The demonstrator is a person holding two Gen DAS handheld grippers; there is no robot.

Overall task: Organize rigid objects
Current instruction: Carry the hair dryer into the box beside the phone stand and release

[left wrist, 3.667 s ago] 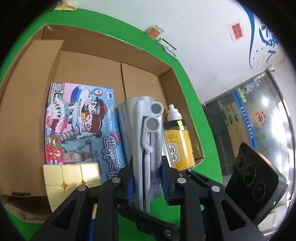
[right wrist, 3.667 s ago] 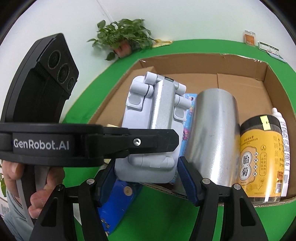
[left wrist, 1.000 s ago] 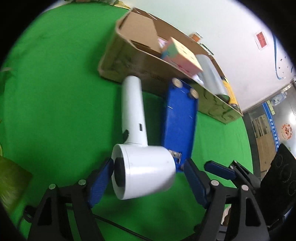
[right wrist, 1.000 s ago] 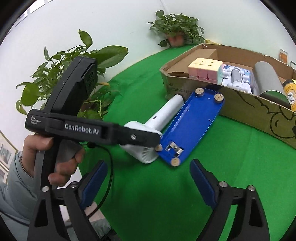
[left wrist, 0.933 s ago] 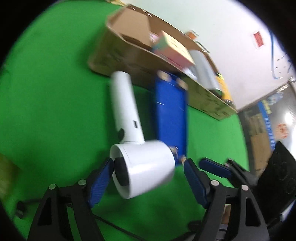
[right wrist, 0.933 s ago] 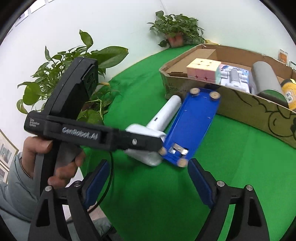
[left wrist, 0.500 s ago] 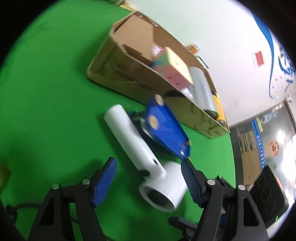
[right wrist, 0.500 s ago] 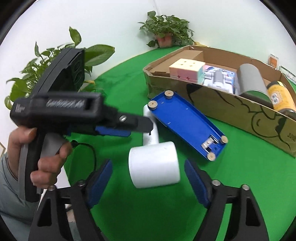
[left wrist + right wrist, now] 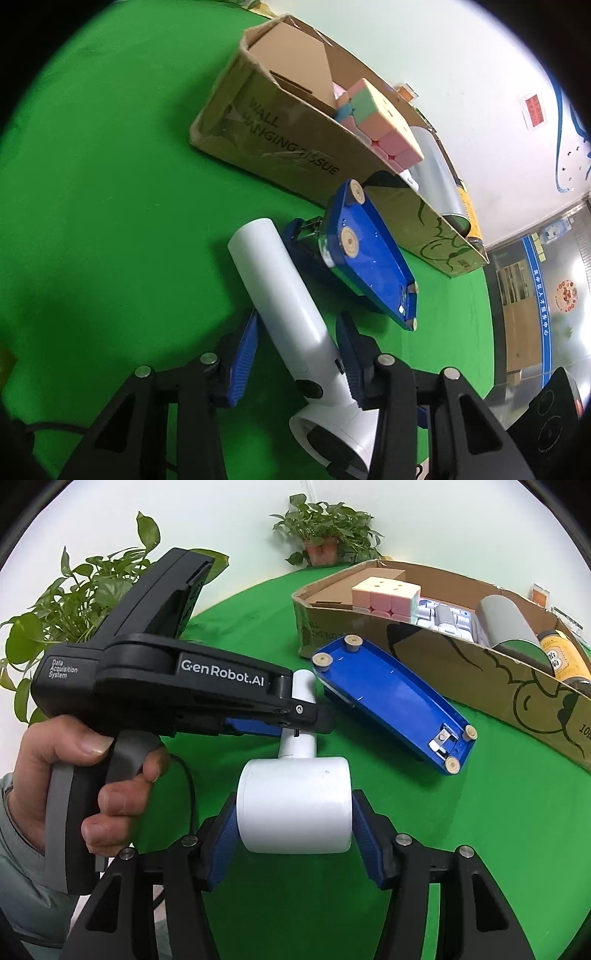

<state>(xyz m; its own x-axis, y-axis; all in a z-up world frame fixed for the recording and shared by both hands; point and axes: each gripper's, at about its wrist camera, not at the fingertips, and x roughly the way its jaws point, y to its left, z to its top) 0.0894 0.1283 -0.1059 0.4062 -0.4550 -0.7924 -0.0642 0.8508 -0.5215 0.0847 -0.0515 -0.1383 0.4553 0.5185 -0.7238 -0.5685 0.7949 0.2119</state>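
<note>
On the green tabletop, the left gripper (image 9: 295,347) clamps the white hair dryer (image 9: 293,805) by its handle, while the right gripper (image 9: 293,834) clamps its barrel. Beside it lies an overturned blue stapler (image 9: 391,701). The cardboard box (image 9: 461,657) holds a pastel cube (image 9: 386,594), silver cylinder (image 9: 506,624) and yellow jar (image 9: 563,661).

"GenRobot.AI" on left hand-held gripper (image 9: 295,716); "TISSUE" on box (image 9: 280,155)

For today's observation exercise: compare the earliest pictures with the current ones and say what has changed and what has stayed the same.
Both grippers left the box, letting go of the grey hinged piece. The left gripper now brackets the white hair dryer handle; the right gripper brackets its barrel. The cardboard box, cube and blue tray remain.
</note>
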